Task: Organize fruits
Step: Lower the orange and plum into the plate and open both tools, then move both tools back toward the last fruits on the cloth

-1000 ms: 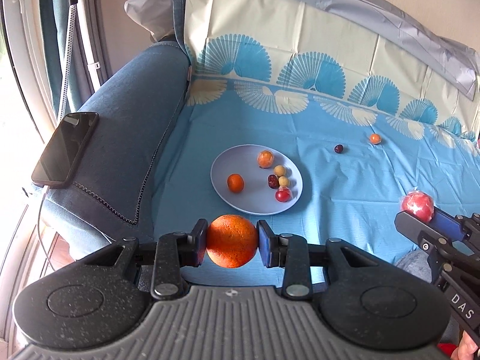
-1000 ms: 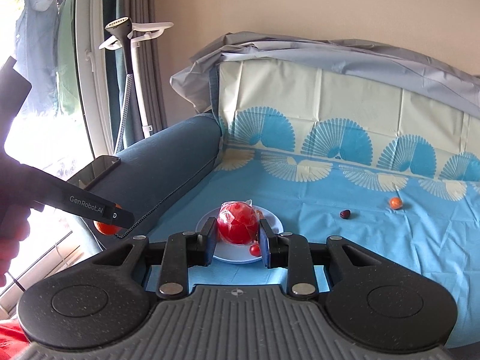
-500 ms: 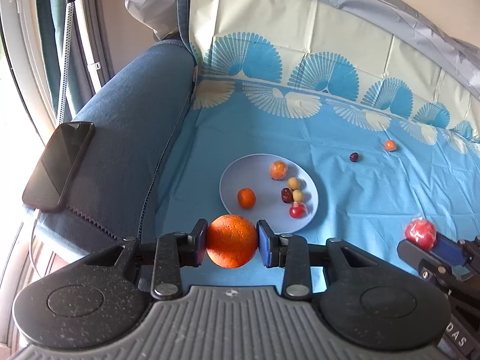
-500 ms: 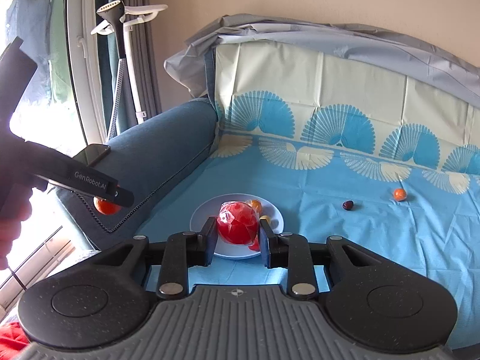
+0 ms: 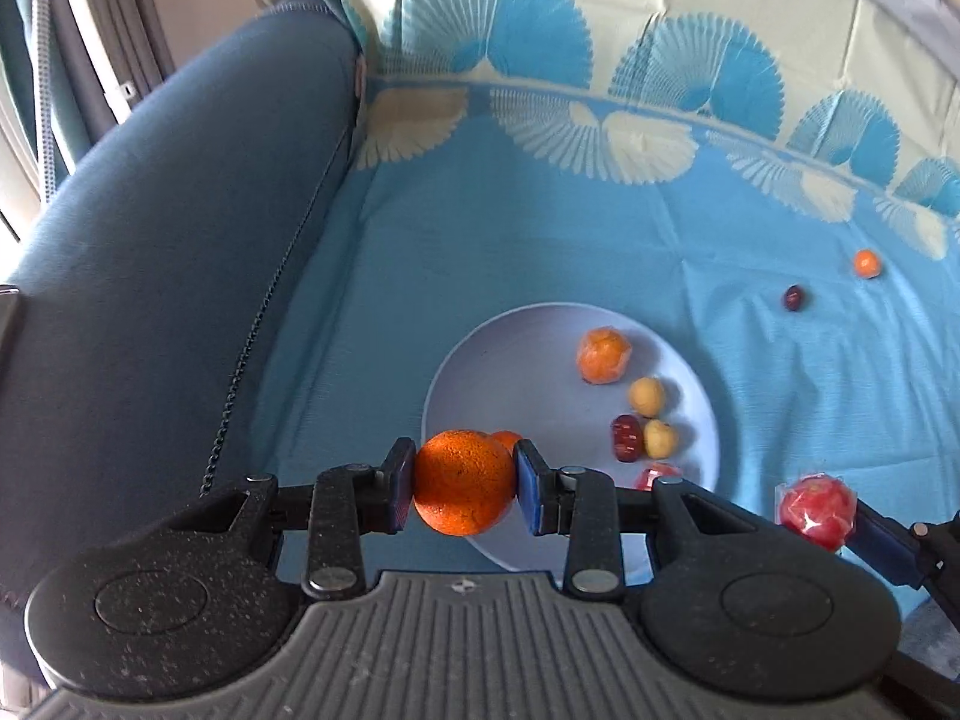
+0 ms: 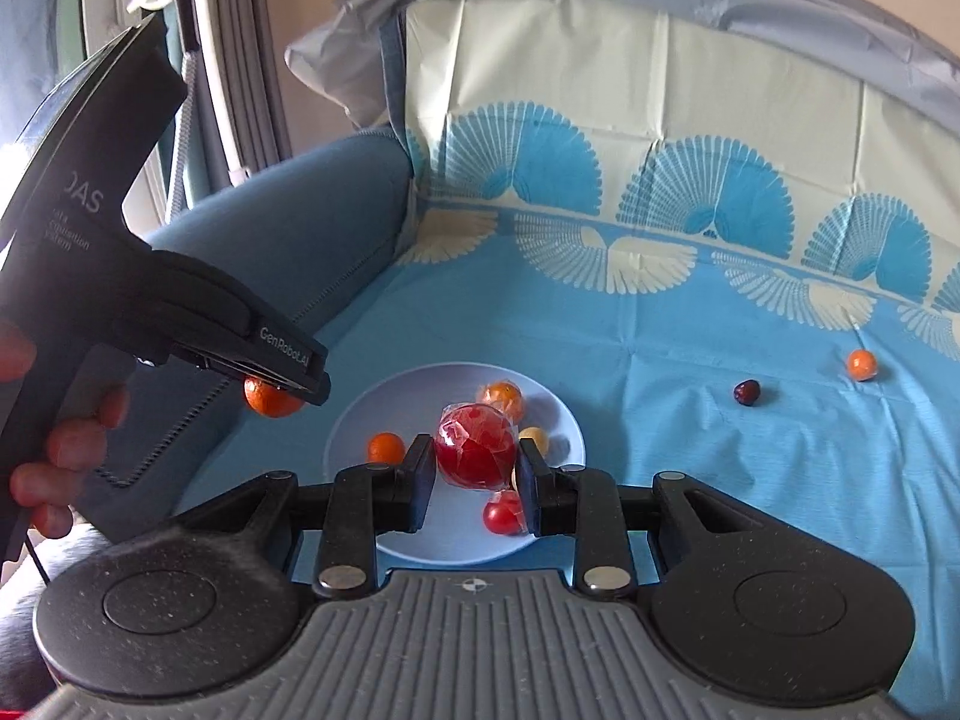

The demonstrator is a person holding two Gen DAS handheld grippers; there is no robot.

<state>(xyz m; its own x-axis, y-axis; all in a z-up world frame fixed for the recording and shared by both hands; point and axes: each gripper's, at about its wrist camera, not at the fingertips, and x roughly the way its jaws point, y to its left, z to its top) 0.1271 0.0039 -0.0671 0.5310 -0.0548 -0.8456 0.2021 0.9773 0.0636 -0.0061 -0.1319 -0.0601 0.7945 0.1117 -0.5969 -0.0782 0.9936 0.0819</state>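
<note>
Left gripper clamps an orange over the plate's seven-o'clock rim. Right gripper pinches a wrapped red apple above plate centre. Two loose fruits, dark and orange, lie on the cloth at two o'clock.

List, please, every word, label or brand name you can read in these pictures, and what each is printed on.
"GenRobot.AI": on the side of the left tool, seen from the right wrist camera.
"DAS": on the left tool's handle, its first letter partly cut off by glare.
Small lines beneath "DAS": too small and blurred to read.
No text shows on the fruit, the plate or the blue cloth.
</note>
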